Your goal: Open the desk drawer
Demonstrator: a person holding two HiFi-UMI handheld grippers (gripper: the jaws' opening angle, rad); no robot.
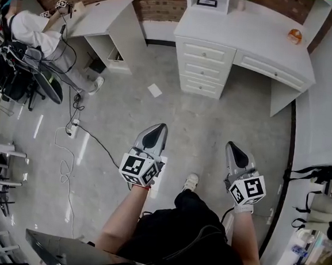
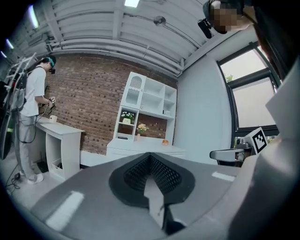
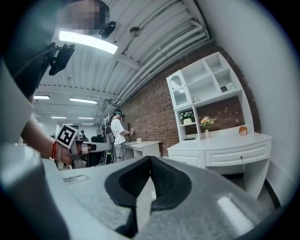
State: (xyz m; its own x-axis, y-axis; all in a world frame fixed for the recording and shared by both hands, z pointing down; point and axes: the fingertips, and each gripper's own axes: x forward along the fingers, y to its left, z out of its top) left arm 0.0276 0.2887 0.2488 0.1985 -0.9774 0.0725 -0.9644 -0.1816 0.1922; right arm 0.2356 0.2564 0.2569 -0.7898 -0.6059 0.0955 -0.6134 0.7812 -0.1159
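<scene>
Left gripper [image 1: 159, 129] and right gripper [image 1: 232, 147] are being held pressed together, empty; jaws should be parted nearing the desk drawer [image 1: 268, 70].

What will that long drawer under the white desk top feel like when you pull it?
The long drawer looks like stiff painted wood, so it probably won't bend. It sits inside the desk, so it likely slides straight out rather than tipping. Its knob is small and round, so a pinch might slip off it.
</scene>
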